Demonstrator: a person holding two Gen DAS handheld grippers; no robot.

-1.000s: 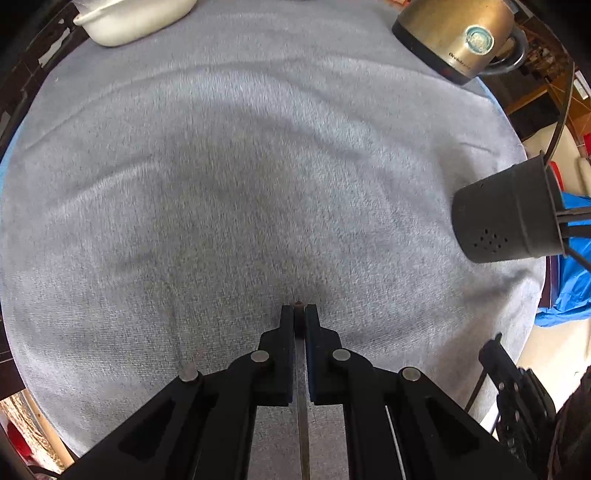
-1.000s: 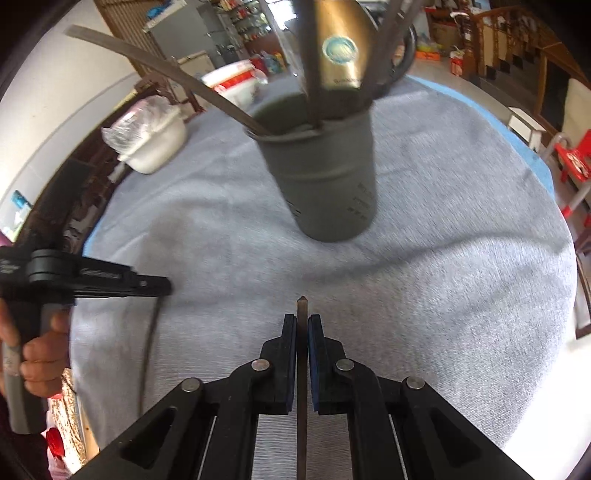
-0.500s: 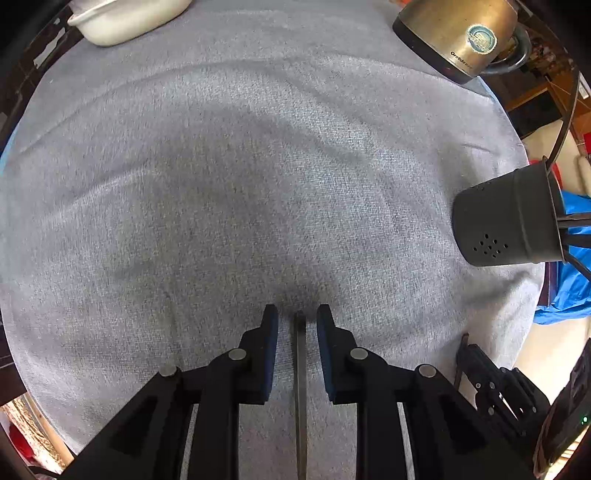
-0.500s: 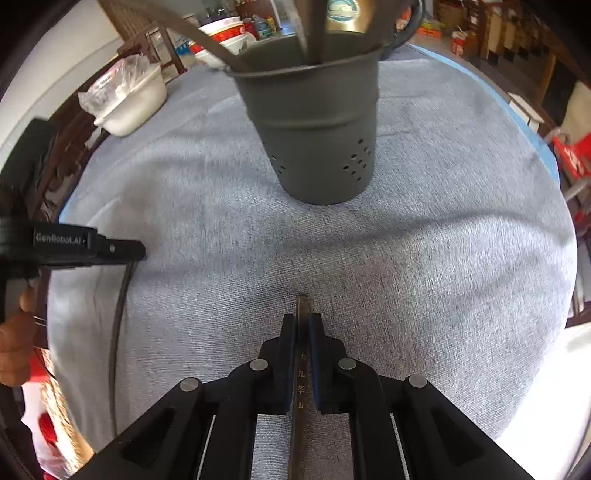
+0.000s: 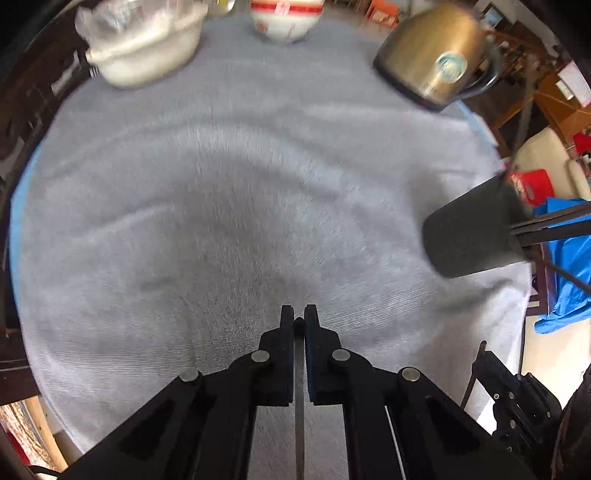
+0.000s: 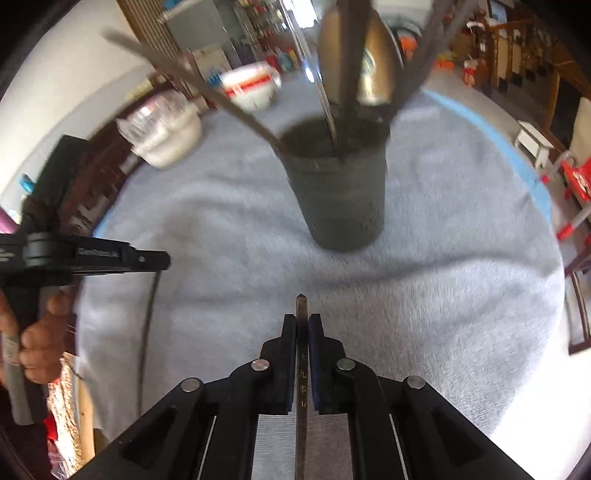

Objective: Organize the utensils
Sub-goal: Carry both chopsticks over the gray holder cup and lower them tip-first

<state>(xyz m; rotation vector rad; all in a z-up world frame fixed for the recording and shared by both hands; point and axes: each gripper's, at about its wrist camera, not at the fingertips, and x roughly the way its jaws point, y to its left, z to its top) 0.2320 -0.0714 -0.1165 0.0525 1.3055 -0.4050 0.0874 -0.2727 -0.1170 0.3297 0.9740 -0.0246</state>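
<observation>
Compared to 0.5 s ago, the left gripper (image 5: 299, 317) has been snapped shut on 1 chopstick (image 5: 299, 424), the other chopstick (image 6: 302, 354) is kept clamped by the right gripper (image 6: 302, 325), with the utensil holder (image 6: 341, 199) near the table's (image 6: 461, 295) right edge.

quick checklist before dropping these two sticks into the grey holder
1. Right gripper shut on its chopstick: ok, tip pokes out past the pads.
2. Left gripper shut on the thin utensil: ok, its jaws have just been closing and now pinch it.
3. Grey holder upright on the tablecloth: ok.
4. Room in the holder: cannot tell; several utensils already fan out of its mouth.
5. Path from the right gripper to the holder: ok, only bare cloth between.
6. Kettle and bowls out of the way: ok, they sit at the far edge.
</observation>
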